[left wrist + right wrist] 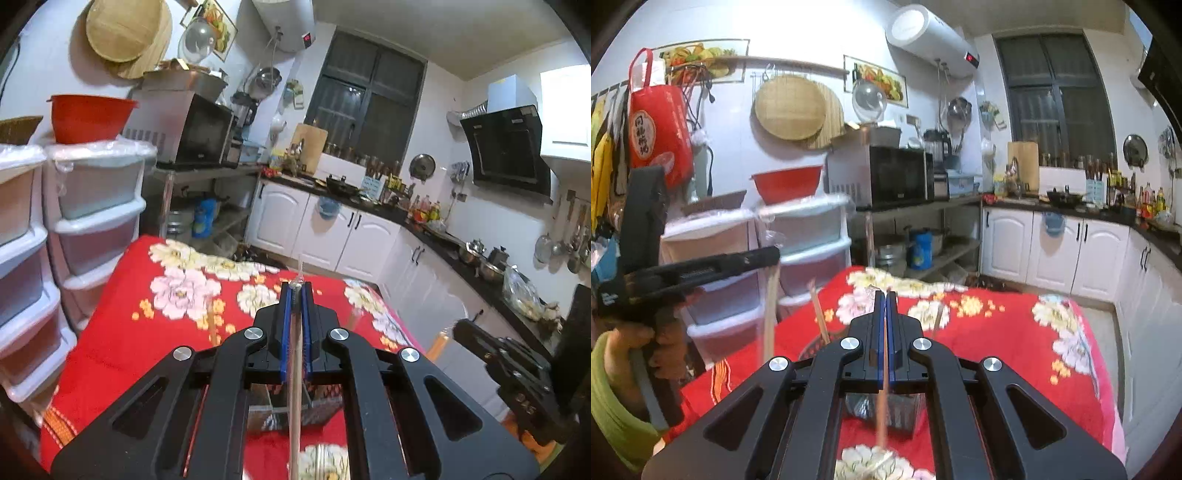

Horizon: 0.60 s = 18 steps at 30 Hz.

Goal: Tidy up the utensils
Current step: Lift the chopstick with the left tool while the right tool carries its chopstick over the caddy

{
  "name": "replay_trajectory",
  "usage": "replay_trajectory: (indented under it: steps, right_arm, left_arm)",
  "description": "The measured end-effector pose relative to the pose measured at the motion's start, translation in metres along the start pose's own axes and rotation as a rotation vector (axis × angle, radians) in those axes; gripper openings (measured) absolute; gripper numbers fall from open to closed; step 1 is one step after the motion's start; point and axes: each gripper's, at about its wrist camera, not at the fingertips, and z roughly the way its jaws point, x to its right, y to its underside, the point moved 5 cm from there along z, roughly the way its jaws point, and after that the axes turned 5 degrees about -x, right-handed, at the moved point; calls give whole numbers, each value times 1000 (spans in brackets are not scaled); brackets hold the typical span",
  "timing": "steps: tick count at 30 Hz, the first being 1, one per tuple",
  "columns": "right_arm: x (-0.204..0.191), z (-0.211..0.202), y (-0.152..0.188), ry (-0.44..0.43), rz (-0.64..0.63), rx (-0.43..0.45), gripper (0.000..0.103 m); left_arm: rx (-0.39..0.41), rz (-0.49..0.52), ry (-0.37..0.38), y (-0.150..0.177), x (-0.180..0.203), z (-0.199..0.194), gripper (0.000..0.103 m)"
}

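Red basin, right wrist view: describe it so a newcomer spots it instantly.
Find the white plastic drawer towers against the back wall, left of the microwave. The red basin sits on the right tower's top; the wicker basket tops the neighbouring tower, so colour separates them.

A red shopping bag (659,125) hanging on the wall carries a pale oval label with four dark Chinese characters, too blurred to read with certainty. The white water heater (932,40) mounted high on the wall has a small dark display showing red digits, too small to make out. No other text is legible.
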Motion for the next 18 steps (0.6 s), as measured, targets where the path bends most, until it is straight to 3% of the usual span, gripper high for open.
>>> replay_trajectory:
  steps: [10, 18]
  right_arm:
    - [3, 5, -45, -12, -34, 79, 1]
    - [16, 26, -59, -7, -14, 85, 1]
  left_arm:
    - [92, 12, -46, -45, 10, 24, 1]
    - [143, 14, -79, -52, 14, 44, 1]
